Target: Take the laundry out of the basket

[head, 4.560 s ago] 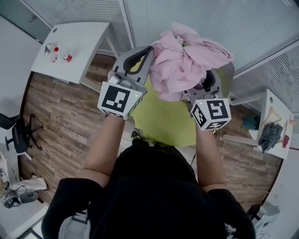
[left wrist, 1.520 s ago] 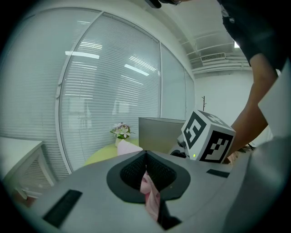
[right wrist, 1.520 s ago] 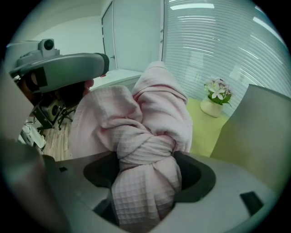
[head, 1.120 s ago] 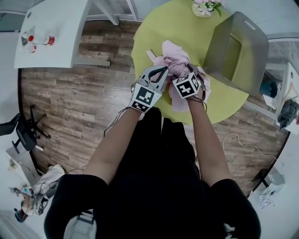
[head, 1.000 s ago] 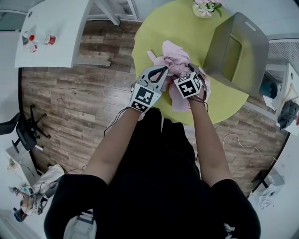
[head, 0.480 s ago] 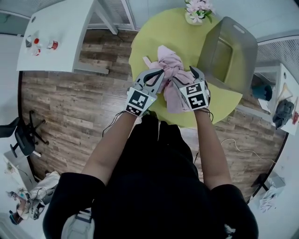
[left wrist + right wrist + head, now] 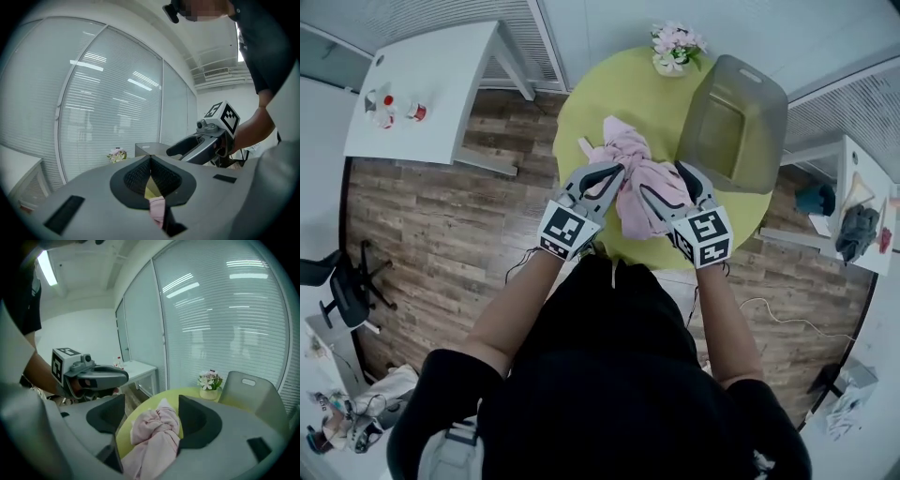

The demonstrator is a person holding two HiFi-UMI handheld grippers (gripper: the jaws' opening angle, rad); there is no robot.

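One pink bundle out, right gripper straddling it

Round yellow-green table (image 7: 600, 103) lies under both grippers. Grey basket (image 7: 759, 94) stands on it beyond and to the outside of the right gripper (image 7: 664, 180), well apart from the left gripper (image 7: 619, 172). No cloth shows inside it from the head view. The laundry (image 7: 630, 161), a pink knotted bundle, rests on the table between the two grippers, one end trailing back toward the person under the right gripper.

Right gripper: jaws spread wide, bundle sitting in the gap, neither pad clearly pressing it. Left gripper: tips pressed together, just against the bundle's edge. A sliver of pink shows through the slot behind the tips, but whether any cloth is nipped I cannot tell.

Handling, as judged: light, soft, limp cloth. It will sag and drape from any hold, and should not slip much on ribbed pads. The twisted knot in the middle, dead ahead of the right gripper, looks the best place to take hold: thick enough to fill the jaws, and it carries the whole bundle. Taking the loose tail near that gripper's base would likely only unroll it. Not fragile; main risk is a trailing end dragging over the table edge.

Small flower pot (image 7: 675, 49) stands far ahead of both grippers.
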